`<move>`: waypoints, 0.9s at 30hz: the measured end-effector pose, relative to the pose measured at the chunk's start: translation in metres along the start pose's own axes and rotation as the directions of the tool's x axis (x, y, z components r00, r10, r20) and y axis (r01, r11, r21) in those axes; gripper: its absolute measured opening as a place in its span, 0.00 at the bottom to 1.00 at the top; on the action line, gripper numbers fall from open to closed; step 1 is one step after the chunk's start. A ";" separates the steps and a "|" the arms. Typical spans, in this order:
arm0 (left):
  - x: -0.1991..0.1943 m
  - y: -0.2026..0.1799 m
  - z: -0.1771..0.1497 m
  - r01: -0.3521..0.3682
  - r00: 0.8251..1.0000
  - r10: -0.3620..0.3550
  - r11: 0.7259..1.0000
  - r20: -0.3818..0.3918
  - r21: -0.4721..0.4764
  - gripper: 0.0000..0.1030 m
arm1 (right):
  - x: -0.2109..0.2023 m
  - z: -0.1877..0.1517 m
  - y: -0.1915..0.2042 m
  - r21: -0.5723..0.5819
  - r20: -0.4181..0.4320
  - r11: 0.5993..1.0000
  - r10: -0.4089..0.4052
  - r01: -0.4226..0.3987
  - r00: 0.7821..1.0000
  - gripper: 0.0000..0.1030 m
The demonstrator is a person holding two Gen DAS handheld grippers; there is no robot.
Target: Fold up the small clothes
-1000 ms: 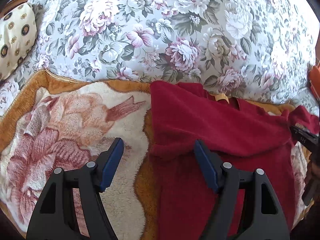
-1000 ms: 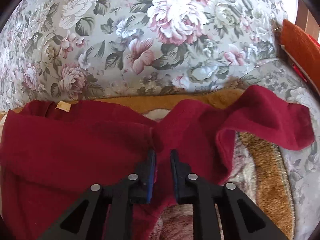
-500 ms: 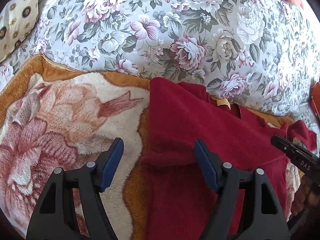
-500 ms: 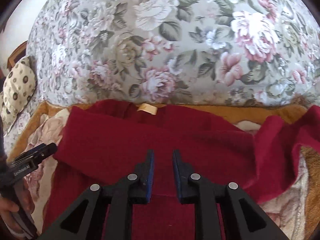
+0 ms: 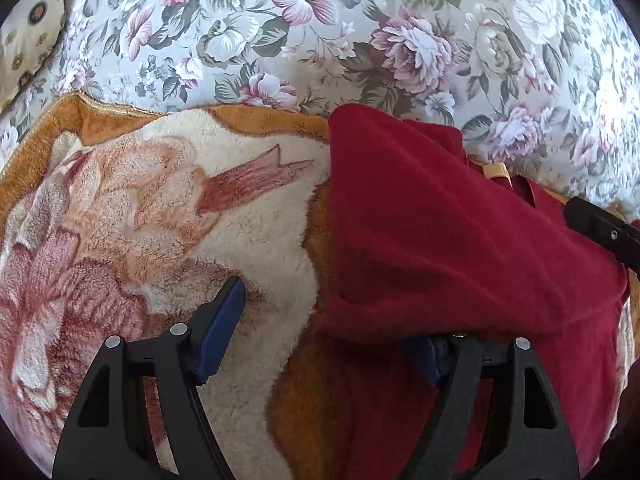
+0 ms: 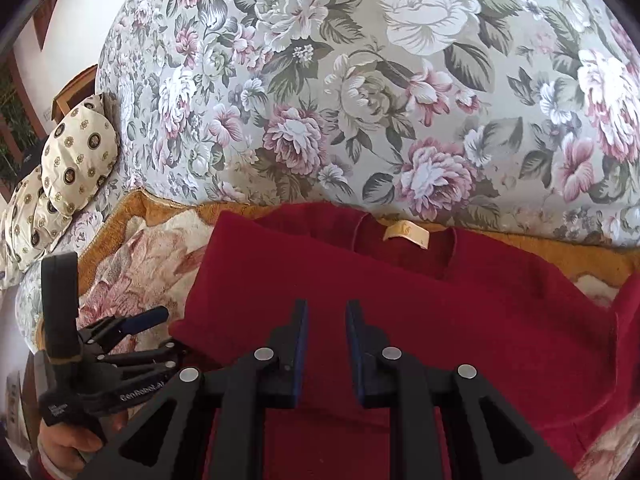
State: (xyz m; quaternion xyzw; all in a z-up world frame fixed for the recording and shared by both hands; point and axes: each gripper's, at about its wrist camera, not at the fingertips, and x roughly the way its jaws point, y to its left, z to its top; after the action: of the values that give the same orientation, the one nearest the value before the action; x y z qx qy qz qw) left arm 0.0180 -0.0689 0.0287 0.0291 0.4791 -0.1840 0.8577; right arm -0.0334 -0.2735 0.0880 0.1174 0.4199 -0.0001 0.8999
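Note:
A dark red sweater (image 5: pixel 452 240) with a tan neck label (image 6: pixel 406 234) lies on a plush floral blanket (image 5: pixel 160 220). One sleeve is folded across its chest (image 6: pixel 400 288). My left gripper (image 5: pixel 332 328) is open at the sweater's left edge; its right finger is hidden under the folded cloth. It also shows in the right wrist view (image 6: pixel 156 332). My right gripper (image 6: pixel 326 316) hovers over the sweater's middle with its jaws a narrow gap apart and nothing between them. Its body shows at the right edge of the left wrist view (image 5: pixel 604 232).
A flowered sofa back (image 6: pixel 360 100) rises behind the blanket. A cream patterned cushion (image 6: pixel 76 160) lies at the far left. The blanket's orange border (image 5: pixel 200 116) runs along the sofa back. More red cloth bunches at the right edge (image 6: pixel 628 312).
The right gripper has swung left over the sweater, carried the sleeve across the chest and let it go. The left gripper has moved in; its right finger is now under the fold.

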 end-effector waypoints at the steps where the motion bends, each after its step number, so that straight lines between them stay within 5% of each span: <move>1: 0.000 0.005 0.001 0.021 0.999 -0.020 0.999 0.026 -0.040 0.57 | 0.005 0.007 0.002 -0.002 -0.002 1.000 0.003 -0.003 1.000 0.17; 4: 0.000 0.022 0.002 0.011 0.999 -0.004 0.992 0.053 -0.129 0.24 | 0.033 0.030 0.008 0.005 -0.047 1.000 0.010 -0.010 0.999 0.18; 7: -0.006 0.038 0.002 -0.001 0.998 0.013 0.981 0.061 -0.192 0.20 | 0.053 0.044 0.020 0.005 -0.066 0.999 0.047 -0.046 0.997 0.18; 11: -0.004 0.044 0.004 0.007 1.000 -0.002 0.983 0.027 -0.185 0.19 | 0.065 0.044 0.037 -0.016 -0.063 0.997 0.076 -0.077 0.995 0.18; 16: -0.012 0.039 0.002 -0.020 1.000 0.018 0.989 -0.014 -0.144 0.21 | 0.046 0.020 0.017 -0.026 -0.032 0.998 -0.054 0.054 0.998 0.18; 18: -0.021 0.038 -0.005 -0.035 0.999 0.034 0.994 -0.016 -0.105 0.30 | 0.021 0.010 -0.003 -0.013 0.006 0.996 -0.088 0.088 0.996 0.18; 22: -0.025 0.042 -0.008 -0.050 0.999 0.049 0.993 -0.013 -0.112 0.38 | -0.035 -0.017 -0.062 0.051 0.065 0.946 -0.323 0.320 0.944 0.45; 24: -0.024 0.043 -0.007 -0.059 0.998 0.057 0.991 -0.013 -0.122 0.38 | -0.045 -0.031 -0.092 0.107 0.042 0.916 -0.393 0.387 0.919 0.48; 27: -0.026 0.043 -0.008 -0.069 0.998 0.069 0.989 -0.005 -0.128 0.38 | -0.035 -0.043 -0.124 0.187 -0.048 0.925 -0.328 0.331 0.943 0.48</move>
State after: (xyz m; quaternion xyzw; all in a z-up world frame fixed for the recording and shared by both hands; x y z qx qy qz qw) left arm 0.0136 -0.0198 0.0401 -0.0096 0.4889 -0.1230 0.8636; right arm -0.1011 -0.3881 0.0618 0.1317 0.4388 -0.1909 0.8682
